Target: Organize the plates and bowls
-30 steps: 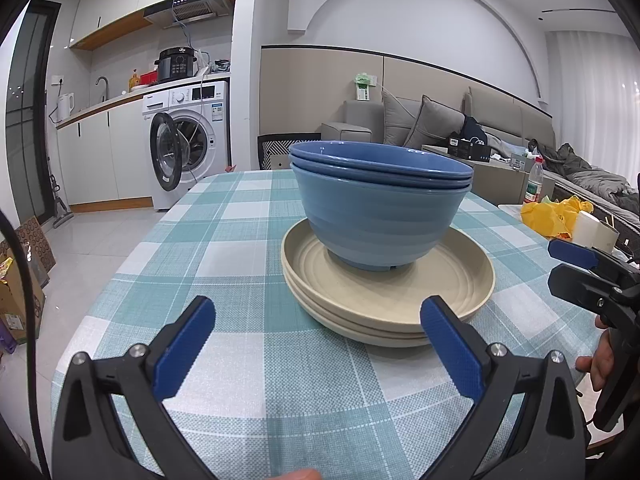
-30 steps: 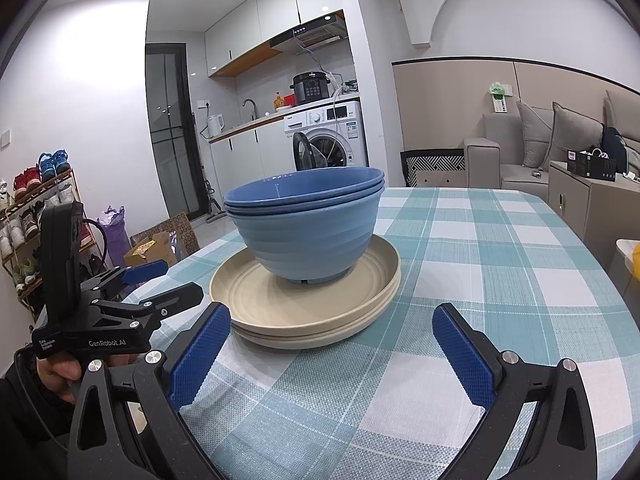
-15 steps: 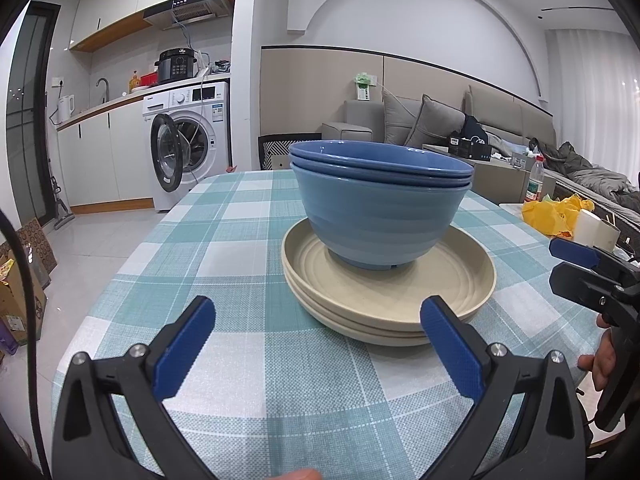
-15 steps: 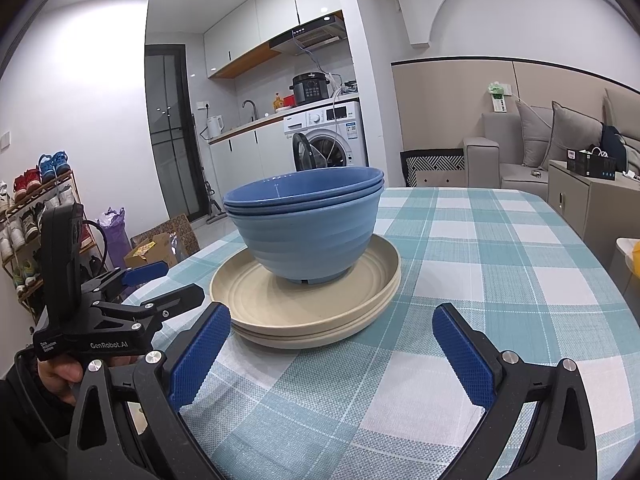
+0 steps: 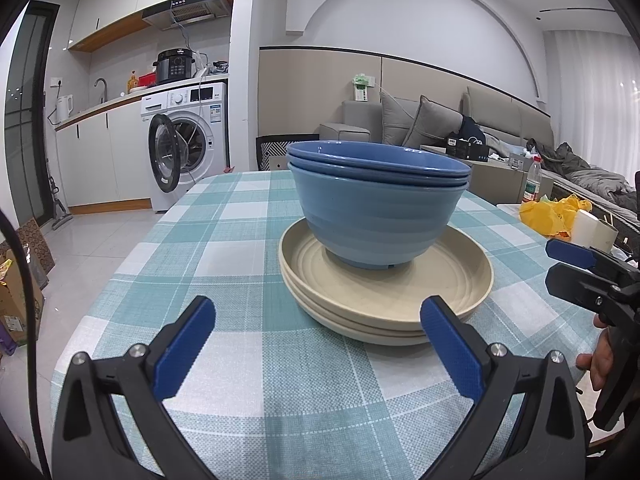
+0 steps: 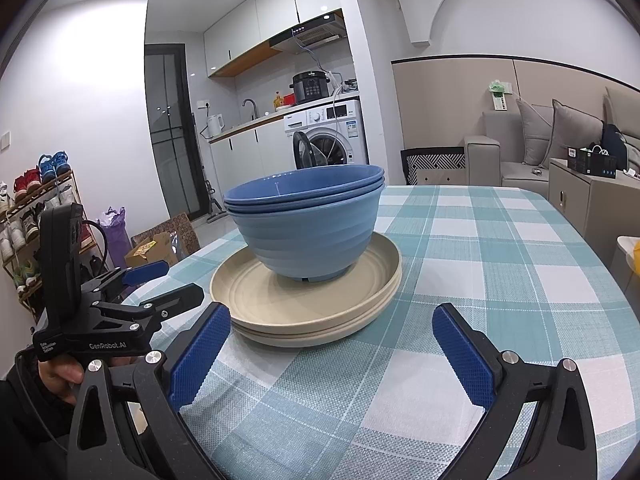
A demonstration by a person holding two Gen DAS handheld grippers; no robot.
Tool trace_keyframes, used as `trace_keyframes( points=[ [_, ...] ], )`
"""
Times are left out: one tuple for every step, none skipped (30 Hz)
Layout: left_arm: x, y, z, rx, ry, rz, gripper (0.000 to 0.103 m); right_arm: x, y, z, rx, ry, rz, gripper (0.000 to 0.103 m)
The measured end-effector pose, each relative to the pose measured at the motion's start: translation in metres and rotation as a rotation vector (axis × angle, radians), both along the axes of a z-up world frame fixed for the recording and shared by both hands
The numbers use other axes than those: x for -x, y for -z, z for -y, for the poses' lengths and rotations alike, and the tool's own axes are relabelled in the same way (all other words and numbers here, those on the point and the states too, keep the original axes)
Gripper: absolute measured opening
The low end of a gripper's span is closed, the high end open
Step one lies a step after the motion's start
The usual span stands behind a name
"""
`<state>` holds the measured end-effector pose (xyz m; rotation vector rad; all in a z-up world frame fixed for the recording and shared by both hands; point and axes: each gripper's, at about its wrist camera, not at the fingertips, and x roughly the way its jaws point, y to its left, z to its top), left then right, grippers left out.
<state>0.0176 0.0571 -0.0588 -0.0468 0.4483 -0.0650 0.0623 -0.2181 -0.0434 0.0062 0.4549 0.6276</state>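
"GenRobot.AI" is printed on the left claw [image 6: 160, 286]. Both it and the right claw [image 6: 332, 354] hover level, spread wide and empty, near the blue bowls [image 5: 378, 204] nested on stacked beige plates [image 5: 400, 300] mid-desk [image 5: 224, 240].

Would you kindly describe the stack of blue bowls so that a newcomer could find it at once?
Start at the table with the teal-and-white checked cloth. Near its middle lies a pile of beige plates, and the blue bowls stand nested on top of it. They are the only deep, blue dishes there; the plates beneath are flat and cream-coloured.
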Motion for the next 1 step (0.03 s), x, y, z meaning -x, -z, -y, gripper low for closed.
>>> trace_keyframes(
  points=[
    [-0.0003,0.0002,-0.0003,-0.002,-0.001,-0.003,0.103,0.0002,0.0003,-0.0002,0.000,-0.001,-0.001,0.103]
  ],
)
